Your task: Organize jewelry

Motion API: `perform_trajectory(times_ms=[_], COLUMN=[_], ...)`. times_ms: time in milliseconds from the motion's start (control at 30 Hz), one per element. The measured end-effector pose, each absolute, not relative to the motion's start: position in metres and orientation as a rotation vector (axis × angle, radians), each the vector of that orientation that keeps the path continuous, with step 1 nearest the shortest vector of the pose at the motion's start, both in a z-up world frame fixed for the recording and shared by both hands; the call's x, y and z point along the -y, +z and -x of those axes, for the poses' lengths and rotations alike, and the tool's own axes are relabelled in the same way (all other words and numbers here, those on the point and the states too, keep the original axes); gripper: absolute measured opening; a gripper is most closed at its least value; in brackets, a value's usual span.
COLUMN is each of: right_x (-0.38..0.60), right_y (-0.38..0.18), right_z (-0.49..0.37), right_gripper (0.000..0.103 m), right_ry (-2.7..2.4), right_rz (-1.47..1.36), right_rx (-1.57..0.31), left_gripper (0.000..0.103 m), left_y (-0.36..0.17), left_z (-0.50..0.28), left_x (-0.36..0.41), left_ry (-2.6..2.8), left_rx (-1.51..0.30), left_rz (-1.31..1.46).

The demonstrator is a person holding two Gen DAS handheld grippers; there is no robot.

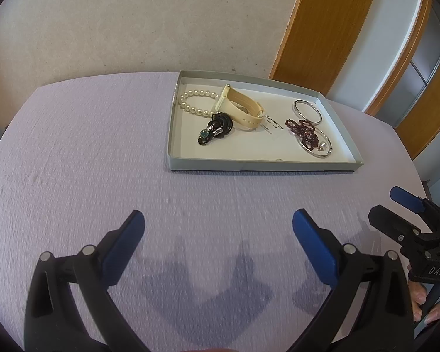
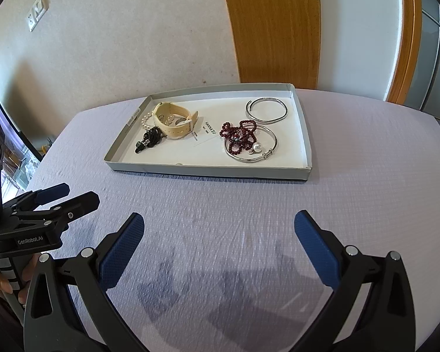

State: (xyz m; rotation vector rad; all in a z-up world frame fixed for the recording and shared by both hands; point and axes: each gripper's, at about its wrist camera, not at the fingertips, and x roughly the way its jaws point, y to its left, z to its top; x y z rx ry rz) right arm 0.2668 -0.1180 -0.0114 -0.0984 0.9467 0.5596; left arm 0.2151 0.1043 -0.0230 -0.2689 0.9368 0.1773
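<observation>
Jewelry: I see all of it lying in the shallow grey tray [image 2: 305, 135] at the table's far side.
Tray, left end: pearl bracelet [image 1: 195, 101], cream watch strap [image 1: 243, 111] and a black corded pendant [image 1: 217, 130], bunched together.
Tray, right end: plain silver bangle [image 2: 267, 111]; nearer me, dark red beads [image 2: 239, 138] over a pearl-tipped bangle [image 2: 256, 152].
Card: print looks like "HANNA SU", though it is small.
Left gripper [image 1: 218, 234]: spread wide, empty, above the lilac tablecloth [image 1: 82, 158].
Right gripper [image 2: 218, 234]: likewise released, holding nothing.
</observation>
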Motion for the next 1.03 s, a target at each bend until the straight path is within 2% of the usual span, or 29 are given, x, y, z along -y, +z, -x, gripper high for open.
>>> perform_trajectory(times_ms=[1033], right_x=[0.1148], right_y=[-0.0144], right_z=[-0.2651], right_gripper=[0.102], right_ry=[0.559], right_rz=[0.104], right_rx=[-0.948], left_gripper=[0.101], left_y=[-0.0281], left_z=[-0.2182], left_x=[-0.1076], left_ry=[0.194], left_rx=[-0.946], left_rz=[0.279])
